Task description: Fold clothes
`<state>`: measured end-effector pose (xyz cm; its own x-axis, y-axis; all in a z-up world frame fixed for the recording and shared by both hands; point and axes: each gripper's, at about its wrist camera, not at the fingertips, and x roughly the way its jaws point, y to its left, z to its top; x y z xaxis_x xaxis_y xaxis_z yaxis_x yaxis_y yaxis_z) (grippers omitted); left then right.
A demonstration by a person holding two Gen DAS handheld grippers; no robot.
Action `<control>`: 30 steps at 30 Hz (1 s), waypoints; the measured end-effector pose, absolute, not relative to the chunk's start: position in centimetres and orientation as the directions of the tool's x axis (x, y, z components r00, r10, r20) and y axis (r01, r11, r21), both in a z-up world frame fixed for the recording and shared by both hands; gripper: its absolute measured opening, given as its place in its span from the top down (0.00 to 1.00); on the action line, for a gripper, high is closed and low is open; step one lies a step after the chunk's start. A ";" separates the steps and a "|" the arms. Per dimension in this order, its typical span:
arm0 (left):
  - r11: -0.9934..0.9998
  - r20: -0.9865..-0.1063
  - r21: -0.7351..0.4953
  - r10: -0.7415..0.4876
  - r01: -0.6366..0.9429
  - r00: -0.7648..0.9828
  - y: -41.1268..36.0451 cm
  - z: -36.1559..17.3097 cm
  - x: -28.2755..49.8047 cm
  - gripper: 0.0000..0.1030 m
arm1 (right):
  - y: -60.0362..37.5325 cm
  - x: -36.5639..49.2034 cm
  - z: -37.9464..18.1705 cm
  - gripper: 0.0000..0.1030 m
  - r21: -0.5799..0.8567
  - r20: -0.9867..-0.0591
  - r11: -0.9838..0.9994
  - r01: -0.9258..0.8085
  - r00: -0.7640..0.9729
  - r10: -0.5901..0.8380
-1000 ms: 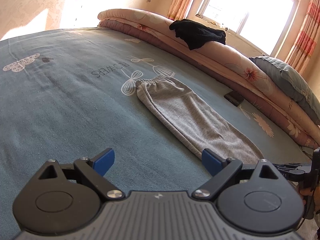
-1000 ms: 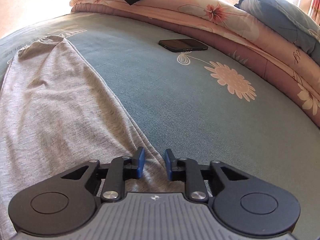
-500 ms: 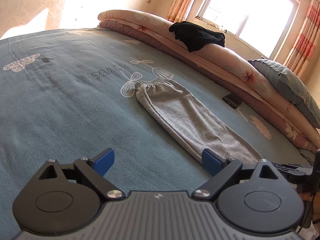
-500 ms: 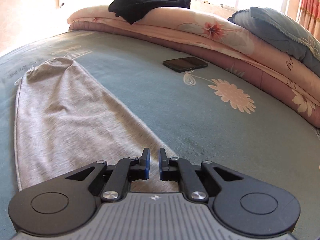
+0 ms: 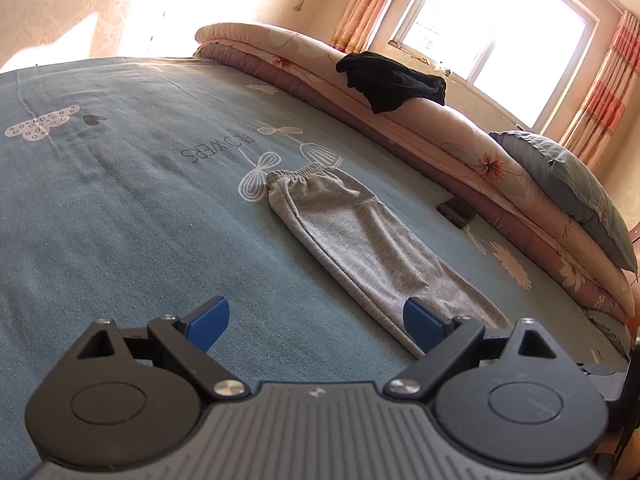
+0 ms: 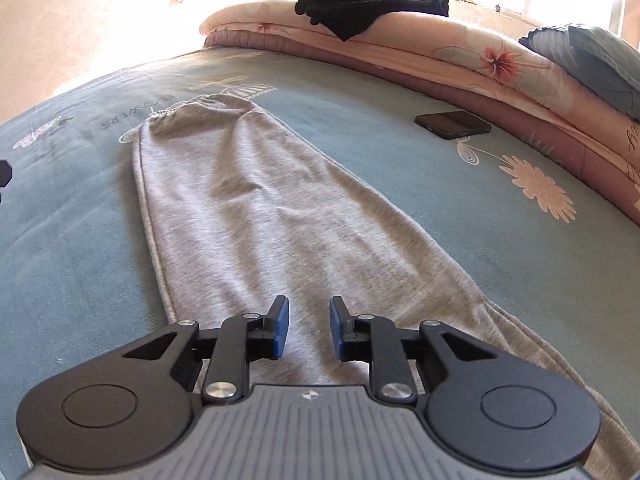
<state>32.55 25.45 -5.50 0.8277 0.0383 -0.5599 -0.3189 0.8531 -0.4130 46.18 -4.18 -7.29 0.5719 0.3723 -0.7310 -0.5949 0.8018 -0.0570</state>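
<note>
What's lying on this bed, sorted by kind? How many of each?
Clothes: 2, the grey trousers flat on the sheet and a black garment draped over the quilt.
Phones: 1, a black phone on the sheet.
Folded quilts: 1, a pink floral quilt.
Pillows: 1, a blue-grey pillow.
Total: 5

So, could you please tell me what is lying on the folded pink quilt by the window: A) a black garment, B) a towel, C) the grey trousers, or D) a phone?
A: a black garment is draped over the pink quilt, while the phone and grey trousers lie on the sheet.
</note>
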 end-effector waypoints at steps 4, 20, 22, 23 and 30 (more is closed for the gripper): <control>0.847 -0.562 -0.422 0.034 -0.322 0.826 25.6 -5.6 32.5 0.09 | -2.8 42.7 -8.0 0.77 -0.012 -0.762 0.737 -0.676 0.483 0.431; 0.854 -0.560 -0.418 0.027 -0.311 0.828 25.2 -5.5 32.6 0.09 | -6.7 41.3 -7.0 0.68 0.112 -0.775 0.858 -0.502 0.496 0.392; 0.856 -0.559 -0.416 0.026 -0.308 0.828 25.1 -5.5 32.6 0.09 | -8.3 40.8 -6.2 0.62 0.032 -0.752 0.891 -0.452 0.576 0.319; 0.857 -0.560 -0.414 0.025 -0.306 0.828 25.0 -5.5 32.7 0.09 | -9.4 40.9 -6.1 0.60 0.011 -0.750 0.913 -0.408 0.601 0.277; 0.873 -0.569 -0.393 0.016 -0.289 0.822 24.3 -5.5 33.0 0.09 | -15.1 39.9 -8.8 0.57 0.024 -0.790 0.971 -0.236 0.591 0.163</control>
